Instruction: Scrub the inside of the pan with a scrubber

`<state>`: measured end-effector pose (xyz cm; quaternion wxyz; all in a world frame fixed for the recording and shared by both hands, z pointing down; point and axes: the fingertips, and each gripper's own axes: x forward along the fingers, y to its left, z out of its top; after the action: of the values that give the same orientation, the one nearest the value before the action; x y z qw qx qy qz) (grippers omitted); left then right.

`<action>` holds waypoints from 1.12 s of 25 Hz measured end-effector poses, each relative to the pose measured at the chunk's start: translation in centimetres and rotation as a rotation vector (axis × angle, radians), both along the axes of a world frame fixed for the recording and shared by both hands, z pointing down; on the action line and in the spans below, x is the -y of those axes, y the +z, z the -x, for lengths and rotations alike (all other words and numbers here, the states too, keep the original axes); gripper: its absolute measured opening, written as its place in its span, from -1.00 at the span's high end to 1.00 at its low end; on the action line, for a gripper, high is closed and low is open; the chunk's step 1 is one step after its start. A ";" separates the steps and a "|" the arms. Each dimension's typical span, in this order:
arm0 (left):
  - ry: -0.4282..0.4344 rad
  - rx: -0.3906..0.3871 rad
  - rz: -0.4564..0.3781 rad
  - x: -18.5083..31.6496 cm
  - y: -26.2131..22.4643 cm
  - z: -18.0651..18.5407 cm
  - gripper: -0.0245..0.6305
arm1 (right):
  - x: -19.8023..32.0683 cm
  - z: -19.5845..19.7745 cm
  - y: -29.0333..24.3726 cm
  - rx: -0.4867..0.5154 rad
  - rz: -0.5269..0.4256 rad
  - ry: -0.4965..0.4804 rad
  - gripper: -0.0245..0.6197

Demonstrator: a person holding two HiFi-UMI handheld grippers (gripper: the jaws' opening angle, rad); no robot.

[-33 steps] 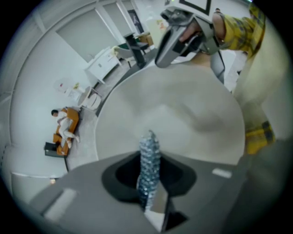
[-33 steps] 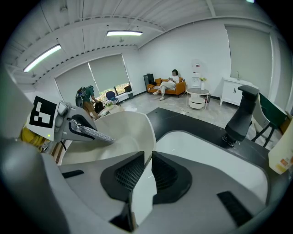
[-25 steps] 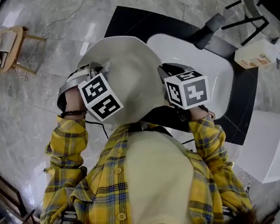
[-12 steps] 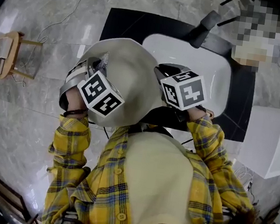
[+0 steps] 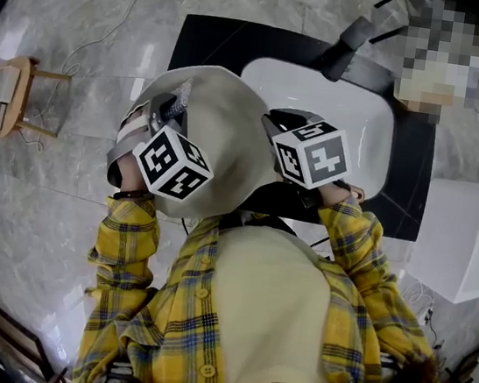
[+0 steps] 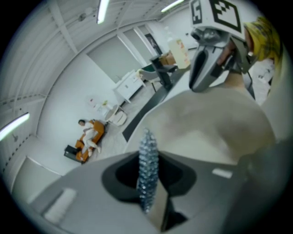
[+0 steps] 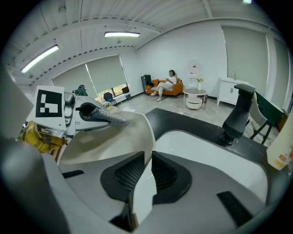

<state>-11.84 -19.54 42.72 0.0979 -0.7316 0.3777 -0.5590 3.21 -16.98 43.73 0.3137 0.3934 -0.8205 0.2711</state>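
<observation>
The person is holding a pair of tongs in each hand above the left end of the white sink [image 5: 356, 114] set into the black desk [image 5: 208, 36].

The right tongs [image 7: 145, 170] are clamping the near rim of the cream-coloured pan [image 7: 103, 145]. Both dark ribbed pads are pressing on the thin wall, one inside and one outside. The pan is hanging in the air, tilted, with its hollow side facing the left tongs. In the head view it is covering the sink's left edge and part of the desk's near-left area.

The left tongs [image 6: 147, 180] are closed on a silvery metal-mesh scrubber [image 6: 148, 157], which is sticking out forward between the pads. In the right gripper view the scrubber's free end is reaching over the pan's far rim toward the pale inner wall. Whether it is touching that wall cannot be told. In the left gripper view the pan's inside is filling the right half of the picture beyond the scrubber, with the right tongs showing at the top.

A black faucet [image 7: 238, 109] is standing at the sink's far edge. The person's yellow plaid sleeves [image 5: 125, 250] are showing behind both marker cubes.
</observation>
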 end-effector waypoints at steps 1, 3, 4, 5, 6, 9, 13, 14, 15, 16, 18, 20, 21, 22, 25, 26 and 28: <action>0.000 -0.012 -0.004 -0.1 -0.1 -0.1 0.66 | 0.0 0.0 0.0 0.001 0.000 0.001 0.87; -0.006 -0.050 -0.010 -0.4 -0.3 -0.2 0.66 | 0.0 -0.2 0.0 0.000 0.001 0.002 0.87; -0.012 -0.073 -0.012 -0.5 -0.4 -0.2 0.66 | 0.0 -0.2 0.0 -0.001 0.002 0.001 0.87; -0.019 -0.096 -0.013 -0.7 -0.6 -0.2 0.66 | 0.0 -0.2 0.0 -0.003 0.002 0.000 0.87; -0.026 -0.120 -0.011 -0.8 -0.6 -0.1 0.66 | -0.1 -0.2 0.0 -0.004 0.001 -0.001 0.87; -0.050 -0.203 0.019 -1.4 -0.6 -0.2 0.66 | -0.1 -0.1 0.1 -0.005 0.000 -0.002 0.87; -0.078 -0.274 0.064 -2.0 -0.2 -0.4 0.66 | 0.0 -0.1 0.0 0.000 -0.001 -0.005 0.87; -0.082 -0.275 0.063 -2.1 -0.1 -0.3 0.66 | 0.0 -0.1 0.0 0.002 0.000 -0.005 0.87; -0.085 -0.272 0.060 -2.1 0.0 -0.3 0.66 | 0.0 -0.1 0.0 0.002 0.002 -0.006 0.87; -0.089 -0.269 0.059 -2.1 0.0 -0.3 0.66 | 0.0 -0.1 0.0 0.001 0.002 -0.005 0.87; -0.096 -0.268 0.069 -2.2 0.4 -0.3 0.66 | -0.1 -0.1 0.0 -0.004 0.002 -0.005 0.87; -0.100 -0.268 0.083 -2.2 0.8 -0.5 0.66 | 0.0 -0.2 0.1 -0.009 0.000 -0.004 0.87; -0.100 -0.266 0.089 -2.2 1.1 -0.6 0.66 | 0.0 -0.3 0.2 -0.010 0.000 -0.004 0.87; -0.098 -0.265 0.095 -2.1 1.3 -0.8 0.66 | 0.0 -0.3 0.2 -0.010 -0.001 -0.004 0.87; -0.091 -0.271 0.110 -2.2 1.7 -1.4 0.66 | 0.0 -0.2 0.0 -0.004 -0.001 -0.004 0.87; -0.088 -0.274 0.113 -2.2 1.9 -1.6 0.66 | 0.0 -0.1 0.0 -0.001 -0.001 -0.004 0.87; -0.080 -0.275 0.118 -2.3 2.1 -1.9 0.66 | -0.1 0.0 -0.1 0.002 -0.001 -0.004 0.87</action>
<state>-9.90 -17.27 44.84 -0.0201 -0.7901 0.3829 -0.4782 3.16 -16.88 43.61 0.3133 0.3917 -0.8217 0.2706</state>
